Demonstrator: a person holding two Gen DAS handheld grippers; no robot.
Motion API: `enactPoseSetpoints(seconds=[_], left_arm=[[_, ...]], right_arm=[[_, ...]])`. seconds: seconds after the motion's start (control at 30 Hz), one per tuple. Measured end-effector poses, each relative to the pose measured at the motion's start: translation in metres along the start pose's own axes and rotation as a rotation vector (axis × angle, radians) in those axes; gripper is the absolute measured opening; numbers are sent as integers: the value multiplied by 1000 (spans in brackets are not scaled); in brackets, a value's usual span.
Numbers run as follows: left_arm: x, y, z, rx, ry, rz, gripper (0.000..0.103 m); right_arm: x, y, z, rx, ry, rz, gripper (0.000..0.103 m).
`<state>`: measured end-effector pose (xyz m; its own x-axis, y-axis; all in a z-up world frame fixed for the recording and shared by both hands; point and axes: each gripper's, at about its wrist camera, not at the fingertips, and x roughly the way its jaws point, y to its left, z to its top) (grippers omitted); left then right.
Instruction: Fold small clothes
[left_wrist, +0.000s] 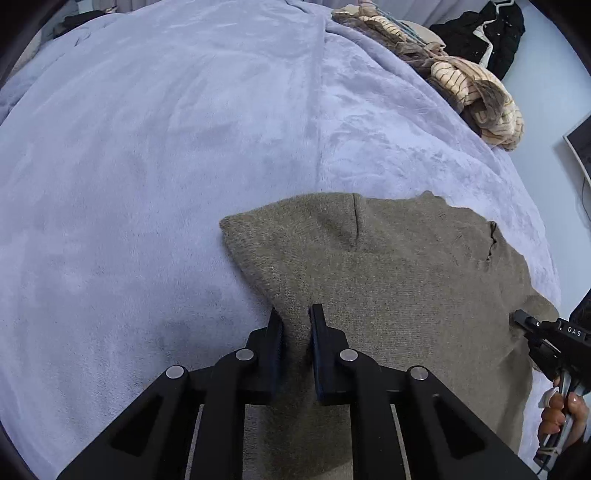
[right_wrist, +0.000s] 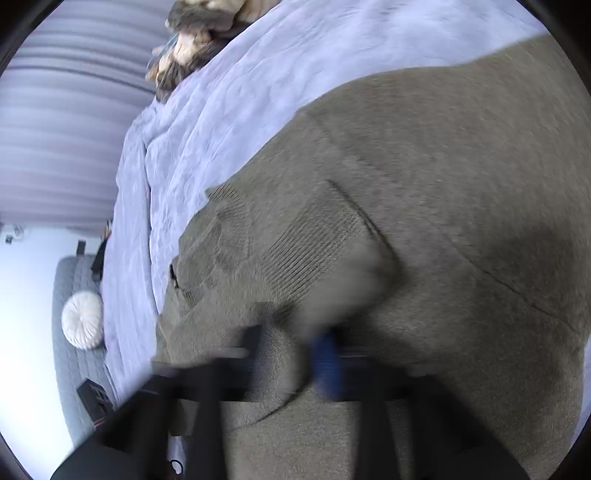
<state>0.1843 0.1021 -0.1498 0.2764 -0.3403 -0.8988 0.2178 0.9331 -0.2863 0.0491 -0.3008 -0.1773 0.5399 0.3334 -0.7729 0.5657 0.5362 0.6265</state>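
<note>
Behind motion blur, right gripper (right_wrist: 295, 354) pinches olive sweater (right_wrist: 424, 221).

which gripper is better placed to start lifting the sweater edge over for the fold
Left: the left gripper pinches the sweater at its free edge on the blanket; the right gripper is blurred.

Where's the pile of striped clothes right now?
In the left wrist view the pile of striped clothes lies upper right, at the far edge of the lavender blanket, beyond the olive knit sweater and beside a black garment.
</note>
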Motion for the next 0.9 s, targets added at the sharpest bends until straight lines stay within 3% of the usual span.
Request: enactPoseSetpoints(seconds=[0.1, 0.23, 0.27, 0.3, 0.33, 0.4, 0.43, 0.63, 0.73, 0.8, 0.83, 0.87, 0.9], left_arm=[[1, 14, 4, 45, -3, 100, 15], [-5, 41, 2, -8, -6, 203, 15], [-12, 46, -2, -20, -12, 201, 15], [-19, 49, -7, -31, -13, 177, 18], [-26, 50, -13, -41, -12, 149, 23], [-41, 45, -24, -45, -20, 125, 67], [-50, 40, -30, -36, -43, 112, 68], [-65, -13, -37, 100, -94, 50, 68], [-44, -35, -33, 130, -73, 60, 68], [-30, -39, -40, 134, -47, 98, 65], [-20, -38, -44, 130, -22, 130, 60], [-10, -34, -49, 124, 7, 164, 48], [-5, -28, -56, 114, 24, 179, 48]], right_arm=[[-12, 16, -7, -105, -30, -25, 8], [-5, -1, -12, -179, -33, -228, 10], [-4, -9, -12, -156, -28, -208, 11], [-6, -15, -11, -129, -31, -169, 18], [-11, -17, -11, -112, -36, -150, 27], [-17, -16, -15, -124, -38, -154, 43], [-20, -11, -19, -142, -31, -154, 48], [-37, 11, -53, -219, 0, -111, 47], [-28, 33, -54, -302, 6, -104, 35], [-19, 46, -53, -347, -6, -137, 35], [-14, 49, -51, -360, -16, -151, 35], [-11, 49, -49, -365, -20, -167, 35], [-8, 46, -48, -370, -23, -198, 35]])
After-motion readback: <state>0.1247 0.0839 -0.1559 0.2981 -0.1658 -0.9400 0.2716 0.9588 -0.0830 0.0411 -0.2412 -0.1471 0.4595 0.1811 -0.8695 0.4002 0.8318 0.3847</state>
